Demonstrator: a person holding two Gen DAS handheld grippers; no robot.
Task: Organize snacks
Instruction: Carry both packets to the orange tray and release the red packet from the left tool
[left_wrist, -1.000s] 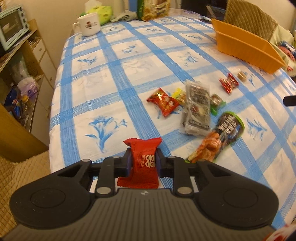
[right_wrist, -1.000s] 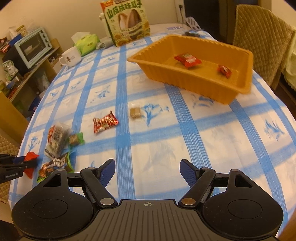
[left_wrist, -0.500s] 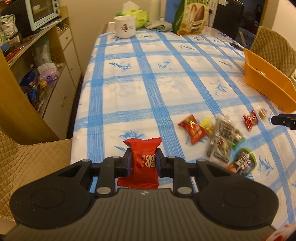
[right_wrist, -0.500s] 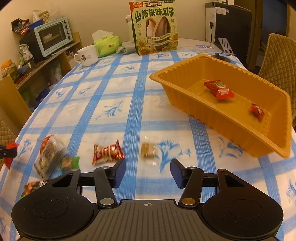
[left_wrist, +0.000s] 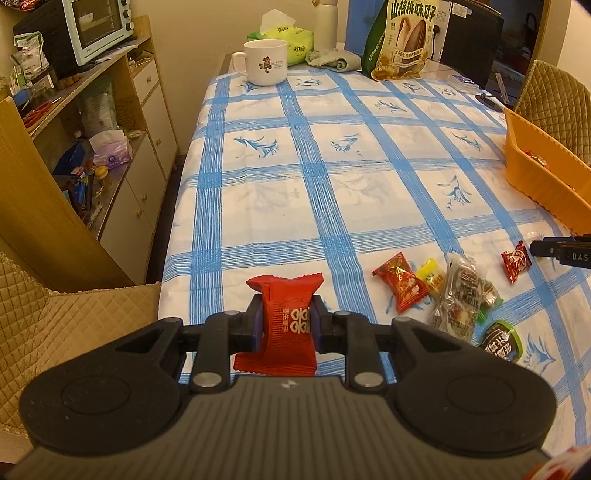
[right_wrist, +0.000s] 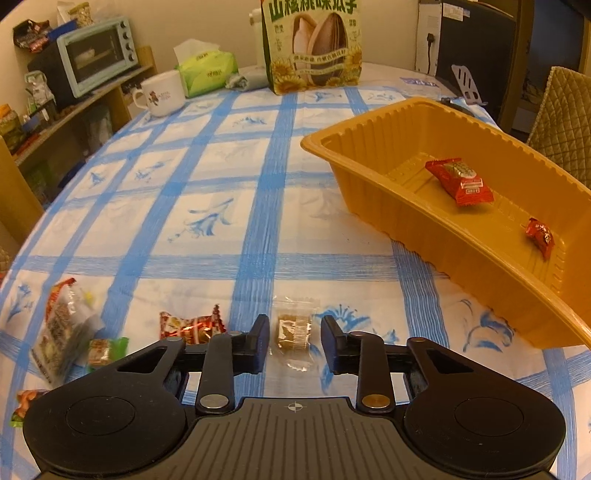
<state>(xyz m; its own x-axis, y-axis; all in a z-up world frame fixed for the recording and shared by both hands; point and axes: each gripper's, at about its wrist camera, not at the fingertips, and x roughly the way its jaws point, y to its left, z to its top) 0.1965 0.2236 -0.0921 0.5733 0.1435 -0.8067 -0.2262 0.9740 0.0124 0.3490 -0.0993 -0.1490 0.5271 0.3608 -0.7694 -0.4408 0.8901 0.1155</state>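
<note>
Two red snacks (right_wrist: 460, 181) in the orange tray (right_wrist: 369, 184) show only rightward.

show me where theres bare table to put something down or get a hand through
Free: the wide stretch of tablecloth between the white mug, the sunflower seed bag and the orange tray. The tray floor is mostly bare, holding two red snacks. Crowded: the near edge, where the loose snack pile lies and the right gripper is closing around a brown candy.
</note>
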